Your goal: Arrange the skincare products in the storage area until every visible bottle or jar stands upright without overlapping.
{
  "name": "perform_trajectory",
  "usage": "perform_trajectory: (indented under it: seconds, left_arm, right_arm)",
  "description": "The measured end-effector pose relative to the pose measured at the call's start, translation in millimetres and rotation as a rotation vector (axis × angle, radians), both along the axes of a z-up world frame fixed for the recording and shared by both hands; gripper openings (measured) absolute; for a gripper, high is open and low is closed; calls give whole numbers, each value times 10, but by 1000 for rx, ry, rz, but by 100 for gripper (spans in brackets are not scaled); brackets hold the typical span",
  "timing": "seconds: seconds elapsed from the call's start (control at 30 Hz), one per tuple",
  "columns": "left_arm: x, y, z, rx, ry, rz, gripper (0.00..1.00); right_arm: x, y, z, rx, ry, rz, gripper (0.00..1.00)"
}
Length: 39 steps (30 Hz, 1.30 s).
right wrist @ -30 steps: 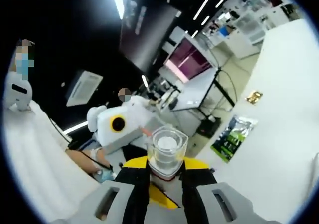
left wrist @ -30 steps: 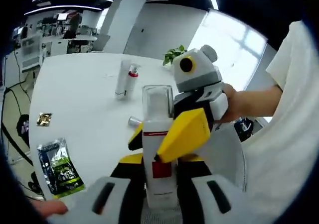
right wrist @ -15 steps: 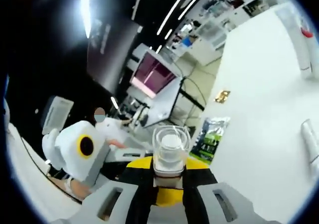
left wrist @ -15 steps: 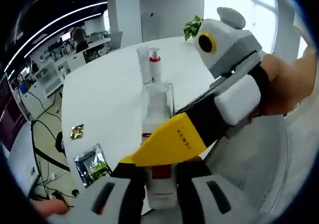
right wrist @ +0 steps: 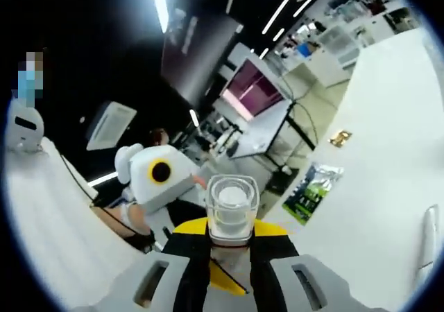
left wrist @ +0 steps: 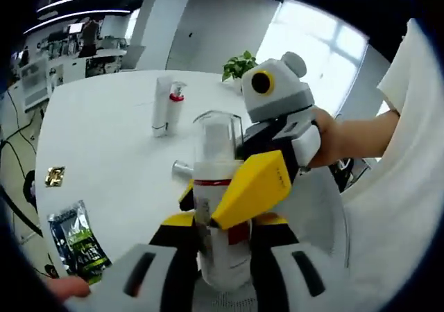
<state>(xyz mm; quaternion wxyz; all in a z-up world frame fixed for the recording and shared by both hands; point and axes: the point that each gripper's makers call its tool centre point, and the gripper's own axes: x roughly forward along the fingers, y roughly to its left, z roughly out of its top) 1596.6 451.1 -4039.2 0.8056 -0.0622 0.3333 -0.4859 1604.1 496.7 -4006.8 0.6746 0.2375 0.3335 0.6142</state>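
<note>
The left gripper is closed on the lower body of a pump bottle with a clear cap, and the right gripper comes in from the right of that view and clamps the same bottle higher, near its red band. In the right gripper view, the right gripper has the clear cap standing up between its jaws, so both grippers hold one bottle in the air.

Half a second ago the left gripper view looked more steeply down on the table; now the view has swung back and the bottle looks close to upright again. I judge that the bottle was turned in the hands and is not yet put down.

Beyond the bottle, a small tube lies on its side just behind it. Farther away a white box and a red-collared pump stand touching each other. To the lower left lie a green sachet and a gold packet, well apart from the bottles.

For the task, the held bottle still needs a free spot on the table, and the lying tube still needs to be stood up.
</note>
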Motion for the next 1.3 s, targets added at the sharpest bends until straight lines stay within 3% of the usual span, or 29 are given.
perform_trajectory:
  seconds: [0.13, 0.23, 0.33, 0.43, 0.53, 0.73, 0.8, 0.9, 1.1, 1.3]
  left_arm:
    - [-92, -105, 151, -152, 85, -37, 23]
    - [-119, -127, 231, -223, 108, -54, 22]
    - [-176, -156, 304, -272, 136, -75, 21]
    - [-170, -150, 326, -267, 123, -80, 20]
    - [-108, -103, 301, -226, 79, -60, 20]
    - [81, 30, 219, -159, 25, 54, 20]
    - [197, 132, 136, -103, 2, 133, 20]
    - [308, 222, 109, -71, -28, 212, 20]
    - [436, 405, -32, 151, -130, 276, 20]
    - [465, 480, -104, 370, -261, 228, 20]
  right_arm:
    - [-97, -39, 179, 66, -25, 95, 16]
    - [-113, -67, 243, 81, -28, 128, 16]
    - [-134, -88, 290, 99, -13, 163, 16]
    - [-141, -70, 312, 107, -19, 162, 16]
    - [-89, -49, 287, 107, -21, 125, 17]
    - [91, -4, 176, 65, 18, -4, 19]
    - [196, 28, 84, 21, 38, -96, 20]
    - [263, 73, 60, 13, 92, -189, 20]
    - [323, 135, -52, -32, 191, -327, 23]
    - [329, 158, -108, -53, 225, -379, 21]
